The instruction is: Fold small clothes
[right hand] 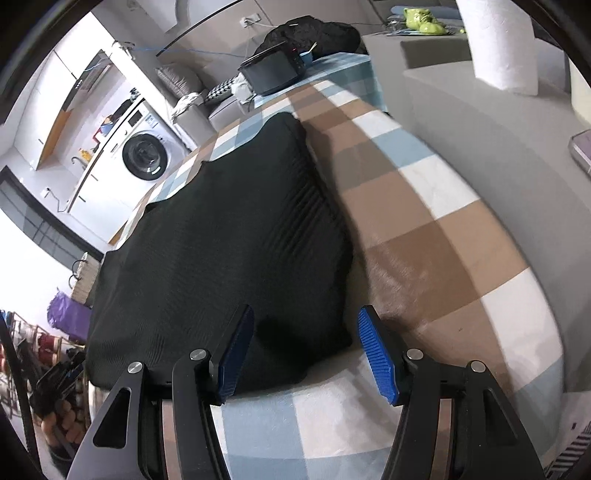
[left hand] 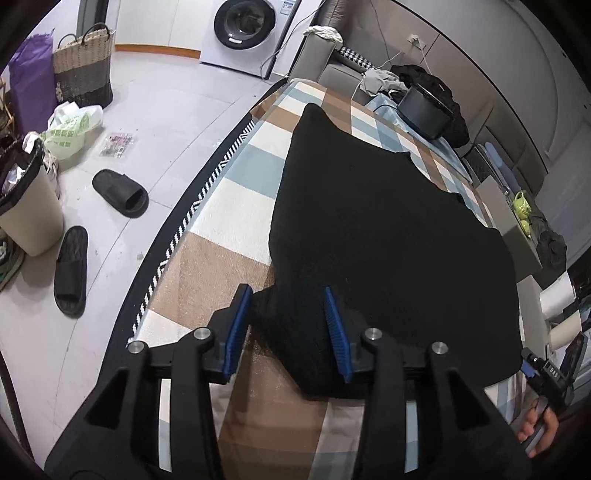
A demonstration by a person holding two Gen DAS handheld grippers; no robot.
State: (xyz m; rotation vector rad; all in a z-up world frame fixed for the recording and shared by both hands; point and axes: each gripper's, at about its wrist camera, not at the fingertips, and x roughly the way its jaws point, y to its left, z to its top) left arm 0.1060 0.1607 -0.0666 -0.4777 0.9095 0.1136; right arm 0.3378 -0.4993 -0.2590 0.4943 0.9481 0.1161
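A black knit garment [left hand: 388,229] lies spread flat on a checked brown, blue and white blanket [left hand: 229,206]. My left gripper [left hand: 287,291] is at the garment's near left corner. A bunched bit of the black cloth sits between its blue pads [left hand: 236,332], which stand apart and do not pinch it. In the right wrist view the garment [right hand: 221,240] fills the middle. My right gripper [right hand: 306,310] stands open over its near right corner, with the right pad [right hand: 376,350] over bare blanket [right hand: 424,258].
The blanket's left edge drops to a tiled floor with two black slippers [left hand: 120,192], a bin [left hand: 29,206] and a woven basket [left hand: 83,66]. A washing machine [left hand: 245,26] stands beyond. A black device [left hand: 424,110] sits at the far end. A grey ledge [right hand: 498,147] borders the right.
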